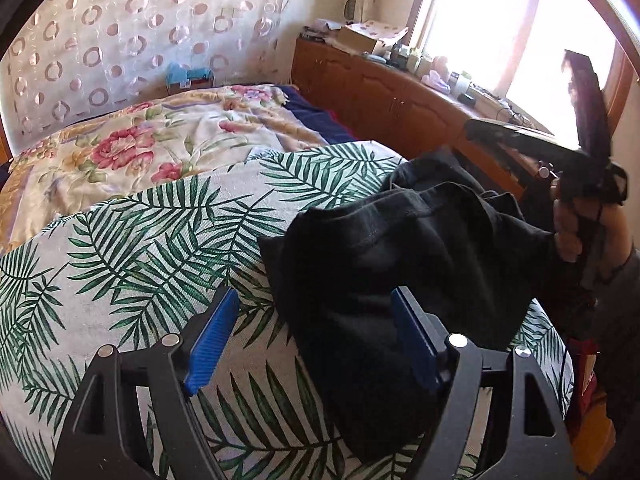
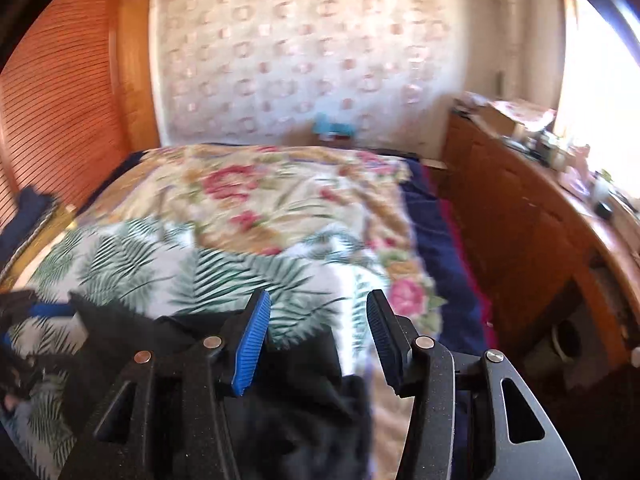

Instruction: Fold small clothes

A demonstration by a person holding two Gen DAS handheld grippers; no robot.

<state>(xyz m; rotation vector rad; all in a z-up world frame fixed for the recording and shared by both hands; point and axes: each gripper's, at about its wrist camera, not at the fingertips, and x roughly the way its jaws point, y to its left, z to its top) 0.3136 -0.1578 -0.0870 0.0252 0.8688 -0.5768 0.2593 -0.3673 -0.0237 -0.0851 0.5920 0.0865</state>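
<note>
left gripper (image 1: 312,340) standing wide open over near edge of black garment (image 1: 400,260), pads not pressing it. garment lying bunched on palm-leaf cloth (image 1: 140,248), at 3 o'clock. right gripper (image 2: 318,340) gaping open, gripping nothing, garment below at 7 o'clock.

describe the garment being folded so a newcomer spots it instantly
Start at the bed: its near end is covered by a white cloth printed with green palm leaves. On that cloth's right side lies a rumpled black garment, right ahead of the left tongs. It is the only plain dark piece among floral and leafy prints.
</note>
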